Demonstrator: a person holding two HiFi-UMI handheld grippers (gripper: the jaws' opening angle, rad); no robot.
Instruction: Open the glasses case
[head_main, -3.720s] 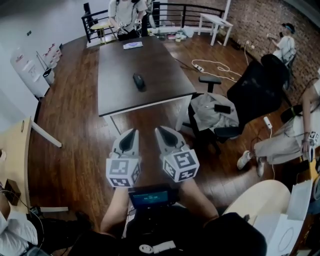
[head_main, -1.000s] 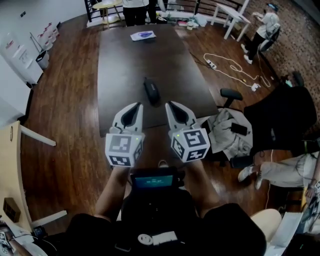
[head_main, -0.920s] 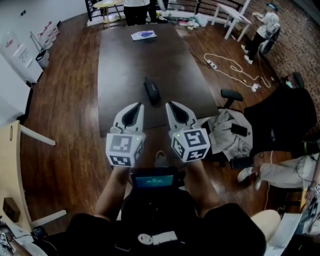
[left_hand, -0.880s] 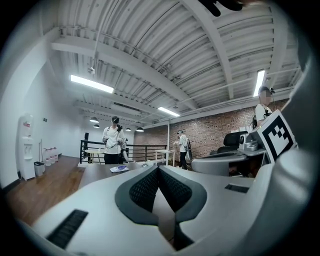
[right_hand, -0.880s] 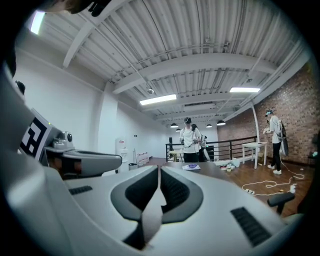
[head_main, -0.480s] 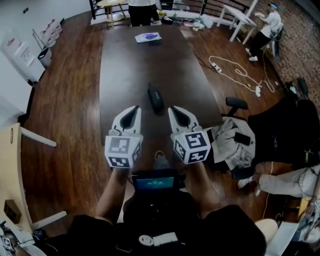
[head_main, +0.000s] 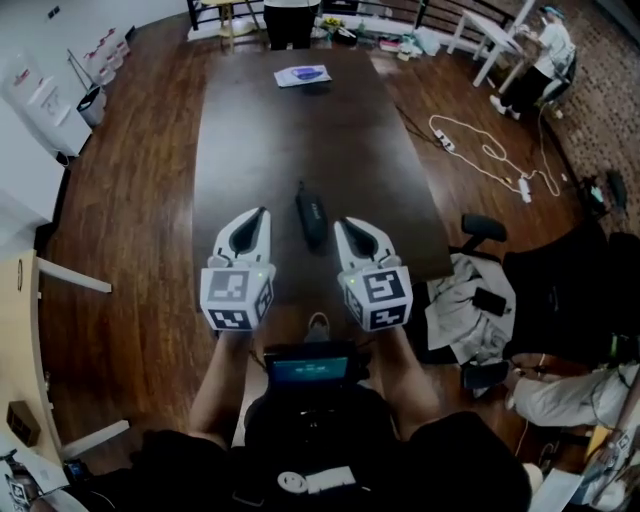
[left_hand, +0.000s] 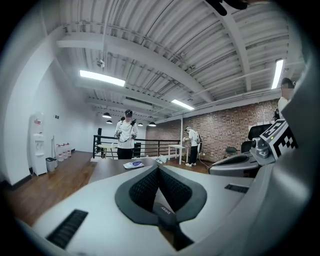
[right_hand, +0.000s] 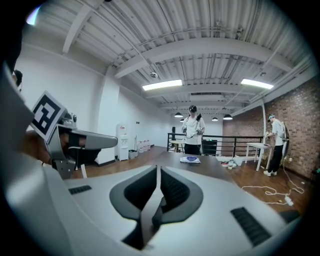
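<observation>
Glasses case (head_main: 310, 216) lying on the counter (head_main: 240, 130), between the two grippers.
Its long axis is running away from the person; left gripper (head_main: 261, 214) fingers are pressing together, empty; right gripper (head_main: 339, 224) fingers are standing barely apart, empty, seemingly nearer.

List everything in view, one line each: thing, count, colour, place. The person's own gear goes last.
table: one, dark brown, centre
glasses case: one, black, on the table ahead of both grippers
sheet: one, white and blue, table's far end
office chair: one, black, right of the table
clothes: one heap, pale, on its seat
cable: one, white, floor at right
bystanders: two, pale tops, far end and top right
left gripper: one, white, jaws shut, empty
right gripper: one, white, jaws a slit apart, empty
</observation>
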